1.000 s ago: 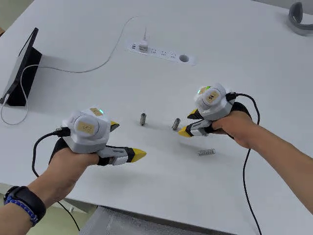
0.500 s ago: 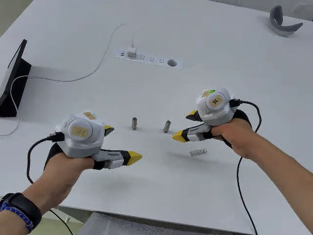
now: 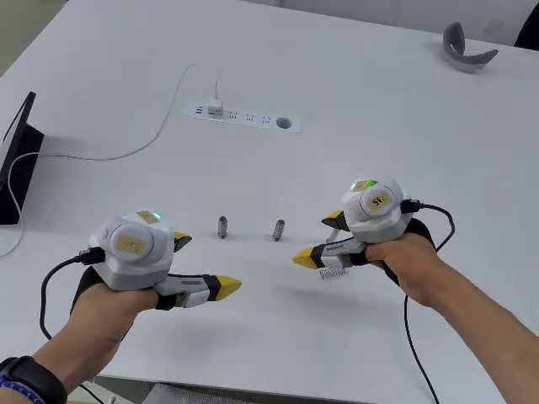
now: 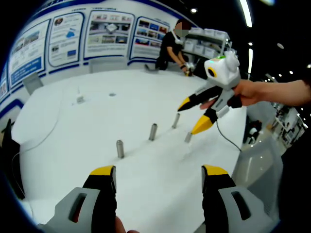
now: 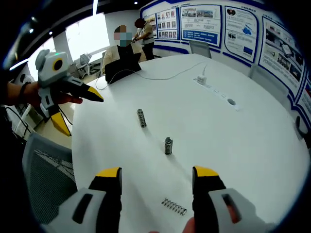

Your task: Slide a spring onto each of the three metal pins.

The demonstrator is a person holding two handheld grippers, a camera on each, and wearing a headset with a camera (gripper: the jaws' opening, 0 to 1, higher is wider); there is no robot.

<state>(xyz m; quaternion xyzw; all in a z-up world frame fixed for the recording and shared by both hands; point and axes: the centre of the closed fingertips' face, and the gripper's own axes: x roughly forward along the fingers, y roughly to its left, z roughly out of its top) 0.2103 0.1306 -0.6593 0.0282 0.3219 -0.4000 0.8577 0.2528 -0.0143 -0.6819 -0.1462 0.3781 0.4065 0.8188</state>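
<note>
My right gripper (image 5: pixel 156 173) hovers with jaws wide over the loose spring (image 5: pixel 174 207) lying on the counter (image 5: pixel 233 141); my left gripper (image 4: pixel 159 171) gapes empty too

We hold our left gripper (image 3: pixel 205 263) low on the left, its jaws spread wide and pointing rightward. Our right gripper (image 3: pixel 318 240) faces it from the right, jaws likewise apart, tips angled down and leftward.

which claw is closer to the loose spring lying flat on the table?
Right. The right claw is just above the loose spring, which lies between its open jaws in the right gripper view. The left claw is well off to the spring's left.
</note>
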